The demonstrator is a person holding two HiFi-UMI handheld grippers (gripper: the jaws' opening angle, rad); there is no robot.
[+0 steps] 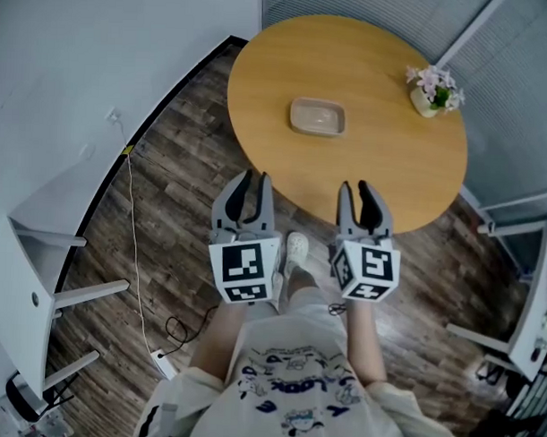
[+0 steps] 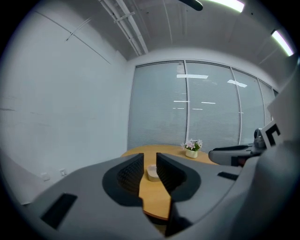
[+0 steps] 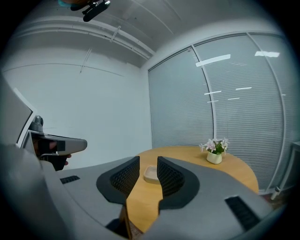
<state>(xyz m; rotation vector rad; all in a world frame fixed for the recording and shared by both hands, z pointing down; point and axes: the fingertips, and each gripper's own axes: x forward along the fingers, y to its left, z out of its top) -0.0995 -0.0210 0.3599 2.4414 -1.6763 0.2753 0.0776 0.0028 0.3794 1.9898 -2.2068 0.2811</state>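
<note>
I stand at the near edge of a round wooden table [image 1: 378, 55]. My left gripper [image 1: 255, 177] and right gripper [image 1: 355, 185] hover side by side over that edge, both pointing across it. Each is open by a narrow gap and holds nothing. A shallow beige dish [image 1: 317, 116] lies mid-table, well beyond both grippers. It shows through the gap of the left gripper [image 2: 149, 161] as the dish [image 2: 152, 172], and through the right gripper [image 3: 148, 161] as the dish [image 3: 151, 174]. A small potted flower [image 1: 432, 91] stands at the table's far right.
White furniture [image 1: 38, 277] stands at the left, with a thin cable [image 1: 134, 244] running down to a power strip [image 1: 164, 364] on the wood floor. A white desk [image 1: 532, 312] is at the right. Glass walls with blinds [image 2: 187, 108] rise behind the table.
</note>
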